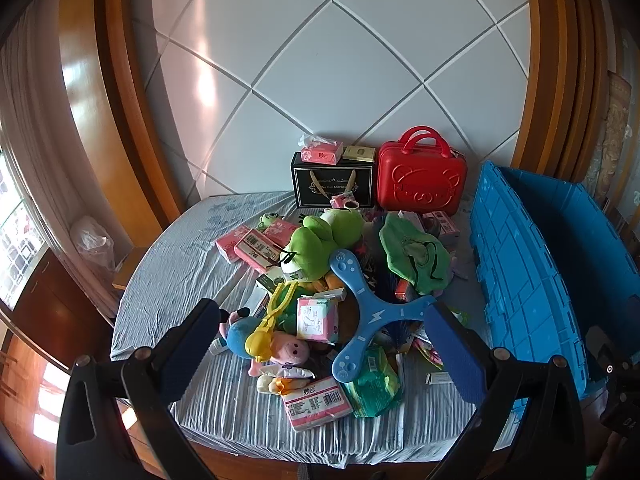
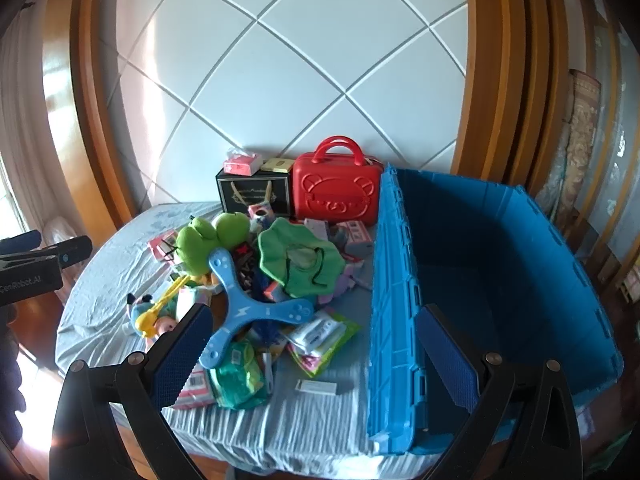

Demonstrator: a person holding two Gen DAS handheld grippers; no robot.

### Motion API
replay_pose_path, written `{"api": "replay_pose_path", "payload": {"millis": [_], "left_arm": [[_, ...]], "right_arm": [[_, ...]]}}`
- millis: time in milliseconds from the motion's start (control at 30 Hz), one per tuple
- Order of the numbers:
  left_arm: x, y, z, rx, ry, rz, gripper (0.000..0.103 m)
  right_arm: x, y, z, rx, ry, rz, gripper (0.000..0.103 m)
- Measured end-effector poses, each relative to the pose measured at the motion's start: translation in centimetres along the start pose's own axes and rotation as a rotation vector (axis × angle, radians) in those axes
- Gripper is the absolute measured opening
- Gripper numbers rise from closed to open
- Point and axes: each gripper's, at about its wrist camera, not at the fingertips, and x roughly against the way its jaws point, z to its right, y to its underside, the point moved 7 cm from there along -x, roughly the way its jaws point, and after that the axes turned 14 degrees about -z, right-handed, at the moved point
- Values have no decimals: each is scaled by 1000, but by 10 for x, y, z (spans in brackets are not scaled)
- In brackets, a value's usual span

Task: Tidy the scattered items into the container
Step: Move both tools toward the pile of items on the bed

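None of the items is binned yet. Left wrist view: the pile (image 1: 320,300) lies left of the bin (image 1: 532,280); the left gripper (image 1: 320,340) gapes empty above it. Right wrist view: the bin's visible floor is bare; the right gripper (image 2: 312,356) gapes empty.

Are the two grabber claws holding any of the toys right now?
No. The left gripper and the right gripper are both wide open with nothing between the pads, hovering above the toy pile; the blue boomerang just lies there.
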Motion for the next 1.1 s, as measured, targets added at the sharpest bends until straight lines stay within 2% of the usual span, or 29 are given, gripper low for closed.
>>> {"api": "replay_pose_path", "payload": {"millis": [167, 400, 767, 1100], "left_arm": [[-17, 11, -17, 29, 17, -42, 103], [-49, 20, -43, 45, 25, -101, 103], [-89, 3, -79, 7, 54, -133, 103], [-126, -5, -111, -39, 69, -170, 103]], "right_arm": [[-4, 2, -3, 9, -43, 3, 103], [-23, 4, -24, 24, -48, -40, 103], [-46, -6, -76, 42, -30, -62, 103], [-69, -9, -105, 12, -3, -87, 103]]}}
